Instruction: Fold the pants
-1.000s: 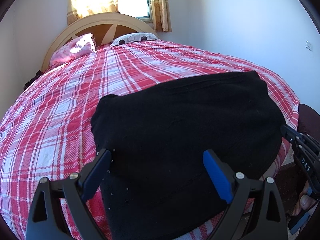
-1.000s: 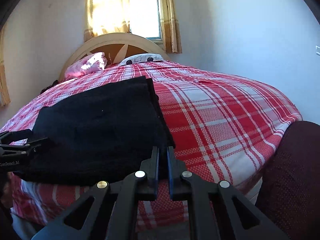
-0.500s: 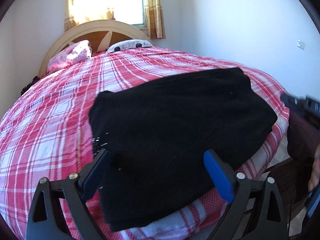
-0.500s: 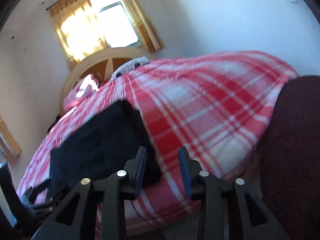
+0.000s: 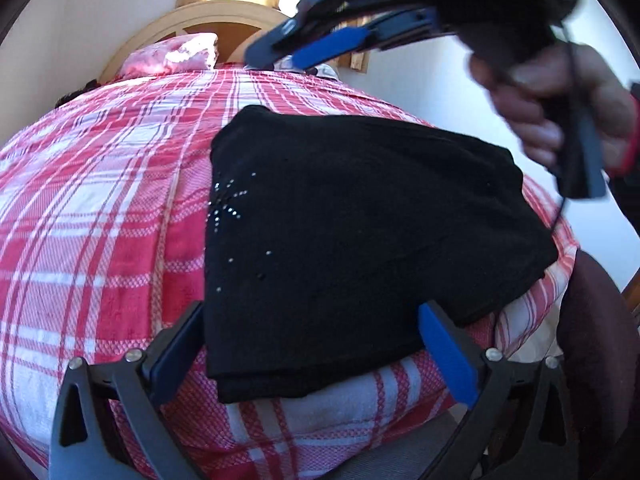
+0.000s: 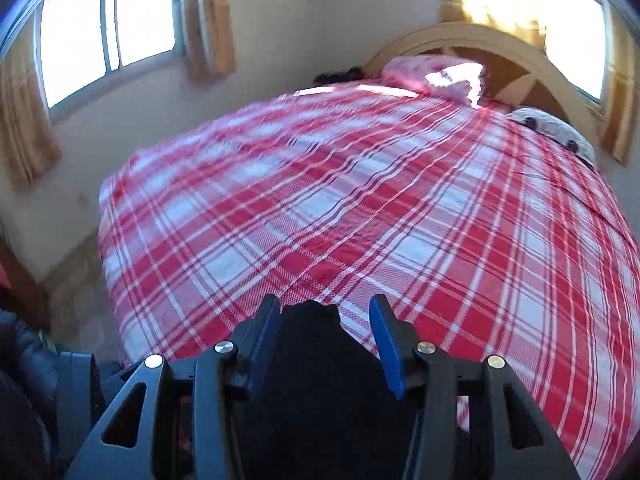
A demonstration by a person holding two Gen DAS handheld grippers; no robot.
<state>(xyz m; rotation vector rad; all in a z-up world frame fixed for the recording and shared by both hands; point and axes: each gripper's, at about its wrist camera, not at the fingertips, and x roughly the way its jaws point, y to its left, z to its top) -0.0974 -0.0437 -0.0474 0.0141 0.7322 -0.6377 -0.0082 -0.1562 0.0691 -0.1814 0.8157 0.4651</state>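
Both fingers of the left gripper (image 5: 310,344) are spread wide apart, their blue pads on either side of the near edge of the black pants (image 5: 360,240), with nothing pinched between them. These pants lie folded into a compact block on the red and white plaid blanket (image 5: 100,220), near the edge of the bed closest to the camera, and small shiny studs show along their left side. Over the far side of the pants the right gripper (image 5: 320,46) hangs in the air, held by the person's hand (image 5: 560,92). From the left camera its fingers look close together, though blur makes that hard to judge; from its own camera the right gripper (image 6: 325,344) has a clear gap between the blue pads and holds nothing. A dark shape sits low between those fingers in the right view, probably the far corner of the pants (image 6: 312,360), but I cannot be sure. Beyond, the blanket (image 6: 360,200) runs up to a curved wooden headboard (image 6: 500,48), where a pink pillow (image 6: 440,76) and a white patterned pillow (image 6: 552,128) rest. Windows with tan curtains (image 6: 208,16) sit in the walls. A dark maroon chair (image 5: 592,340) stands just beside the bed on the right.
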